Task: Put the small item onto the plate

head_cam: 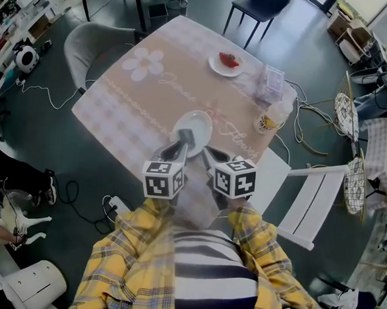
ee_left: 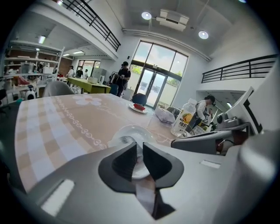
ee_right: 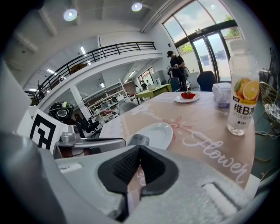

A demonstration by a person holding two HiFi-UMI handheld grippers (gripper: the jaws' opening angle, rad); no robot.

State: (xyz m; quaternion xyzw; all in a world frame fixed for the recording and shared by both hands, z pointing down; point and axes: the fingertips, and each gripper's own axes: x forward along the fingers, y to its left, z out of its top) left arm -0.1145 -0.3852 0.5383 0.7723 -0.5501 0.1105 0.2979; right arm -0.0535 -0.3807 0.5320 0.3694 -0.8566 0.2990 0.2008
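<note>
Left claw: the left claw [ee_left: 139,146] hangs low over the near rim of the white plate [head_cam: 202,120], its jaws drawn close with a slim gap, and they grip nothing.
Right claw: the right claw [ee_right: 139,151] is clenched tip to tip and empty, just beside the left one, on the person's side of the plate.
Small item: the small grey item [ee_left: 125,141] sits at the plate's near rim. What it is, I can't tell.
Bearing: it lies just past the left jaw tips, a touch to their left. From the right claw it is straight ahead.
Long axis: too small and rounded to call.
Nearer claw: the left, clearly.
Task read: the item looks to be on the plate already, so the job seems all but done.
Next move: probably a straight pull back toward the person, without nudging the rim.
Edges: the plate lies near the counter [head_cam: 127,106] edge on the person's side.
Open room: bare cloth to the left and beyond. The juice bottle [head_cam: 268,120] stands well apart to the right, and the far plate of red fruit [head_cam: 226,62] is further still.
</note>
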